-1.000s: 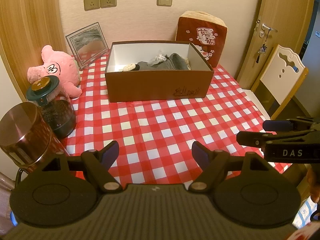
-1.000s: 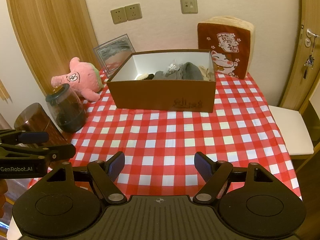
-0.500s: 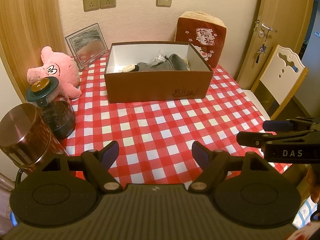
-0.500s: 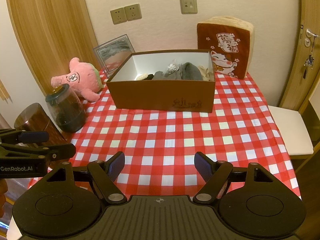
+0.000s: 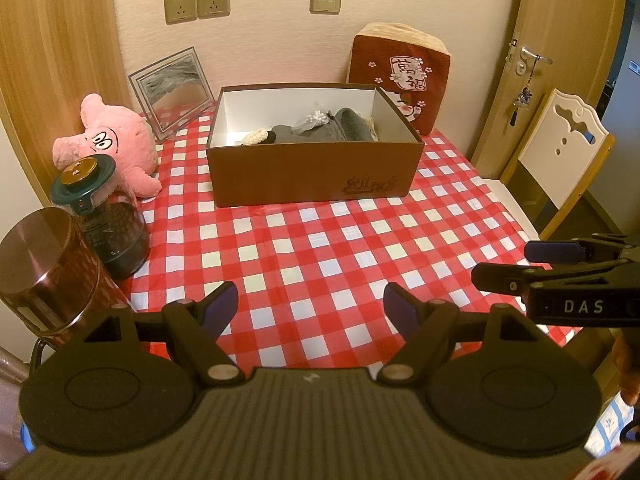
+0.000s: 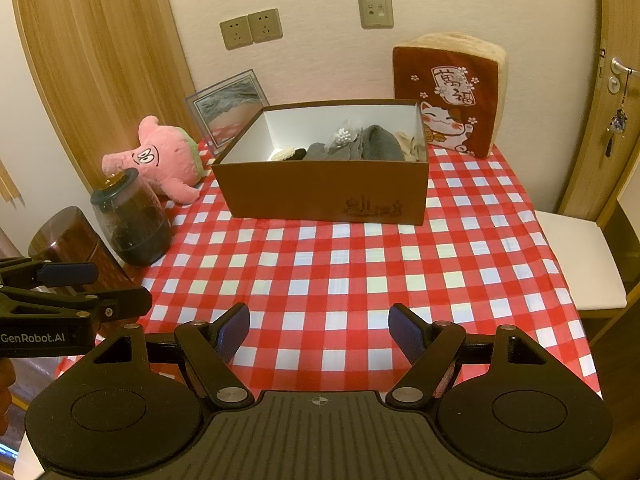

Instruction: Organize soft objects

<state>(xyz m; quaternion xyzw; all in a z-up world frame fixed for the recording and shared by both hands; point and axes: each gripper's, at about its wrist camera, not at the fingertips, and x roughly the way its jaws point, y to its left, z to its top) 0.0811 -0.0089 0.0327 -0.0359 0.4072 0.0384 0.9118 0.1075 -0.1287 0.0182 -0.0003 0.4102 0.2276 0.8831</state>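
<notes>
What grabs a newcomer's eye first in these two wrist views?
The red-and-white checked tablecloth dominates, with an open brown cardboard box at the far middle holding grey fabric items. A pink plush toy lies at the far left, and a red lucky-cat cushion leans on the wall behind the box's right corner. Nearest, the left gripper and right gripper hover open and empty.

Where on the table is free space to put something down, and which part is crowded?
The checked tablecloth is bare between the brown box and both open grippers, and right of the box toward the chair. The left edge is crowded: pink plush, glass jar, metal tin, picture frame.
</notes>
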